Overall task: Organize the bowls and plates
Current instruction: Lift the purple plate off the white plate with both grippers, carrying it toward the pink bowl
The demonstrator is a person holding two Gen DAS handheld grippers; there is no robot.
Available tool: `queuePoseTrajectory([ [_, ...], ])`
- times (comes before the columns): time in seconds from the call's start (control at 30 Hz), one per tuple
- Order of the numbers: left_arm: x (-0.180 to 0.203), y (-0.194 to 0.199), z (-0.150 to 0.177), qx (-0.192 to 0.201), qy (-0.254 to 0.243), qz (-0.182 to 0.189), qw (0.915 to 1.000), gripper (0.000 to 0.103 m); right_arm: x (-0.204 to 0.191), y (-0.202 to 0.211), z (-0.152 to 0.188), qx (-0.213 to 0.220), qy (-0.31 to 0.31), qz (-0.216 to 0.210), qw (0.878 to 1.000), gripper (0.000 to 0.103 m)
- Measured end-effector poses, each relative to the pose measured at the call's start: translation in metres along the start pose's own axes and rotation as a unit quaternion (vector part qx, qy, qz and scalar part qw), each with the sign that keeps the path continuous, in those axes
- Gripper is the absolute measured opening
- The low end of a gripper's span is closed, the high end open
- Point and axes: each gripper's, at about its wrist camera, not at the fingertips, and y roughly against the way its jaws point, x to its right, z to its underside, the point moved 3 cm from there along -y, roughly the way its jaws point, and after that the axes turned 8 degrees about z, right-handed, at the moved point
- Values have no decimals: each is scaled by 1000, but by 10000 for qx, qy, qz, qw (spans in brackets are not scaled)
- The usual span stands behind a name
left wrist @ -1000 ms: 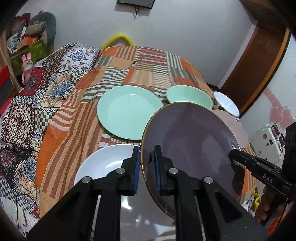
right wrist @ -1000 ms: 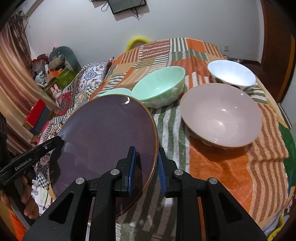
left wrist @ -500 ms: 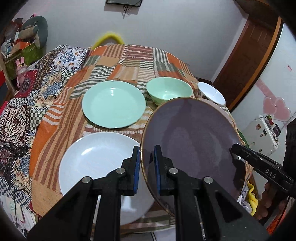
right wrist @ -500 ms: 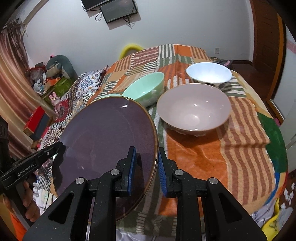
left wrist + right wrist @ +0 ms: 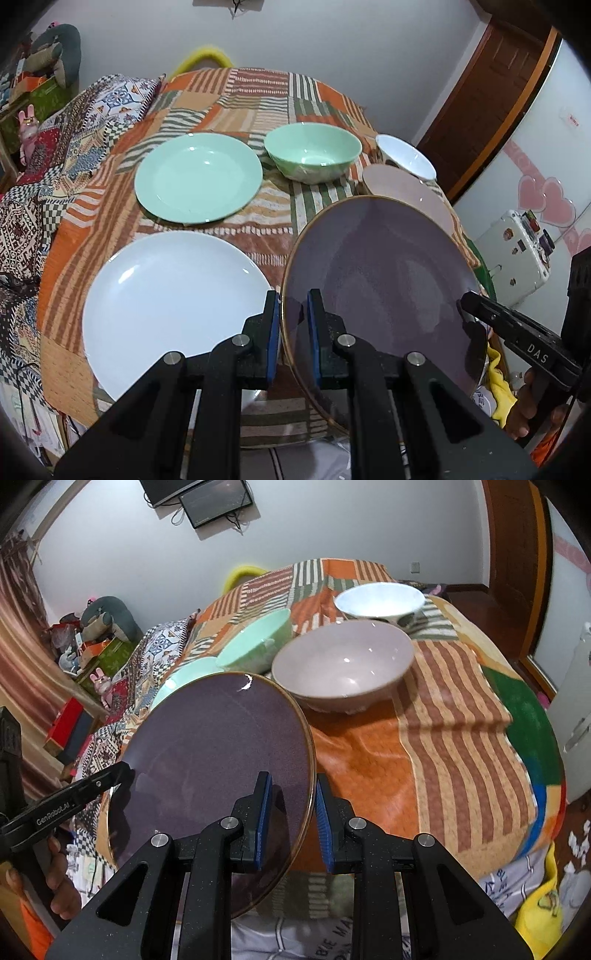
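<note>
A dark purple plate with a gold rim (image 5: 384, 280) (image 5: 218, 760) hangs tilted above the table's near edge. My left gripper (image 5: 291, 332) is shut on its left rim. My right gripper (image 5: 293, 819) is shut on the opposite rim. On the cloth lie a white plate (image 5: 173, 299) and a green plate (image 5: 197, 177). Behind them stand a green bowl (image 5: 312, 157), a pink bowl (image 5: 343, 668) and a white bowl (image 5: 378, 600). The purple plate hides part of the pink bowl in the left wrist view.
The round table wears a striped orange patchwork cloth (image 5: 443, 731). A quilted bed (image 5: 44, 173) lies to the left of it. A wooden door (image 5: 491, 96) and a white box (image 5: 513, 251) stand to the right. A hand (image 5: 62, 882) grips each tool's handle.
Both grippers, with the purple plate between them, have drawn back toward the table's near edge. The white plate has come fully into the left wrist view and the bowls look farther away.
</note>
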Motion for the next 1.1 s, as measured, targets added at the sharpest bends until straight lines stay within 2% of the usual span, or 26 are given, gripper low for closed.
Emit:
queuePoseTrajectory([
  [0.47, 12, -41, 12, -503, -116, 11, 9987, 13, 28, -11, 20, -310, -325, 179, 9988, 21],
  [1.1, -2, -93, 14, -978, 75, -54, 9952, 13, 36, -39, 14, -507, -339, 303, 9977, 22],
])
